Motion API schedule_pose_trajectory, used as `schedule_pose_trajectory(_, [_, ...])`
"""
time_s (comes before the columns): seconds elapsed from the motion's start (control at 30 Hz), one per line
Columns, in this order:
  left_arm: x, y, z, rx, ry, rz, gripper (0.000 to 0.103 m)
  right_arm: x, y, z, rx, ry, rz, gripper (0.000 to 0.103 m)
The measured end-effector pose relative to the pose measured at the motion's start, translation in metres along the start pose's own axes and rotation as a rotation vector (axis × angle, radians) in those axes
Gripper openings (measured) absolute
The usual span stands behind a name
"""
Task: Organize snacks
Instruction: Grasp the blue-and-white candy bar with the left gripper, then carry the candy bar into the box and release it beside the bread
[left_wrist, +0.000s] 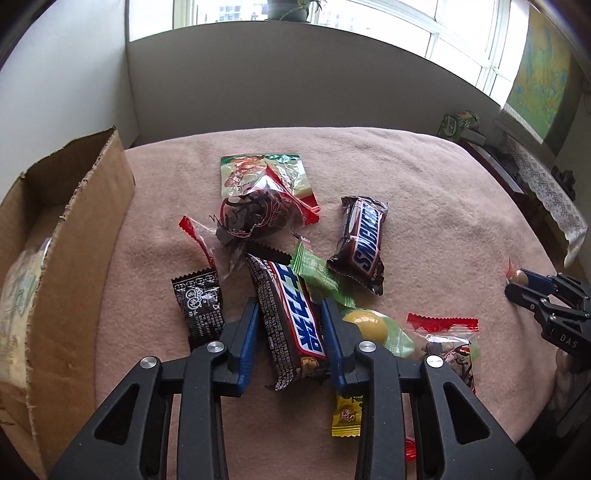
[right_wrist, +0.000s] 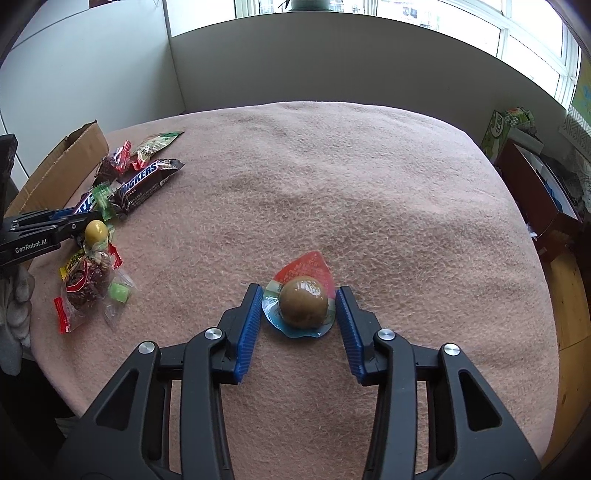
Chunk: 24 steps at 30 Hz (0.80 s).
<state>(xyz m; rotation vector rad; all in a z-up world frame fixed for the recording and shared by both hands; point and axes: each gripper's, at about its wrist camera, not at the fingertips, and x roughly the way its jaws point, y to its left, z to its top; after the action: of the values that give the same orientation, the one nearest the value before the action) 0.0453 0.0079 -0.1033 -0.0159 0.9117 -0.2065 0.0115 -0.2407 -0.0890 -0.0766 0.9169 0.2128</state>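
Jaws open, the left gripper (left_wrist: 290, 314) straddles the blue Snickers bar (left_wrist: 291, 317) while the right gripper (right_wrist: 301, 299) brackets the sealed brown snack (right_wrist: 303, 302), both poised to grasp.

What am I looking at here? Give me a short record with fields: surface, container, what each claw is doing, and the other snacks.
surface: pink blanket
container: cardboard box, at the left edge, open
left gripper: open, fingers either side of a Snickers bar with Chinese lettering
right gripper: open, fingers either side of a sealed brown egg pack, apart from the pile
other snacks: second Snickers bar, black sachet, green candy, yellow candy
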Motion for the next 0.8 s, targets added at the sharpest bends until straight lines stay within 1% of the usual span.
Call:
schedule_pose_trajectory(0.13, [-0.003, 0.003, 0.000, -0.011, -0.005, -0.008, 0.029, -0.001, 0.000, -0.001, 0.001, -0.003, 0.001, 0.040])
schedule_pose_trajectory(0.23, [-0.006, 0.007, 0.000, -0.022, -0.016, -0.014, 0.029, -0.005, -0.004, 0.001, 0.027, -0.016, 0.008, 0.039])
schedule_pose_trajectory(0.43, [-0.014, 0.013, 0.002, -0.054, -0.040, -0.035, 0.029, -0.018, -0.003, 0.010, 0.053, -0.060, 0.039, 0.039])
schedule_pose_trajectory(0.67, [-0.036, 0.014, 0.004, -0.061, -0.094, -0.058, 0.029, -0.032, 0.023, 0.026, 0.026, -0.105, 0.076, 0.039])
schedule_pose_trajectory(0.8, [-0.051, 0.023, 0.006, -0.079, -0.131, -0.069, 0.029, -0.036, 0.044, 0.038, 0.003, -0.130, 0.106, 0.039])
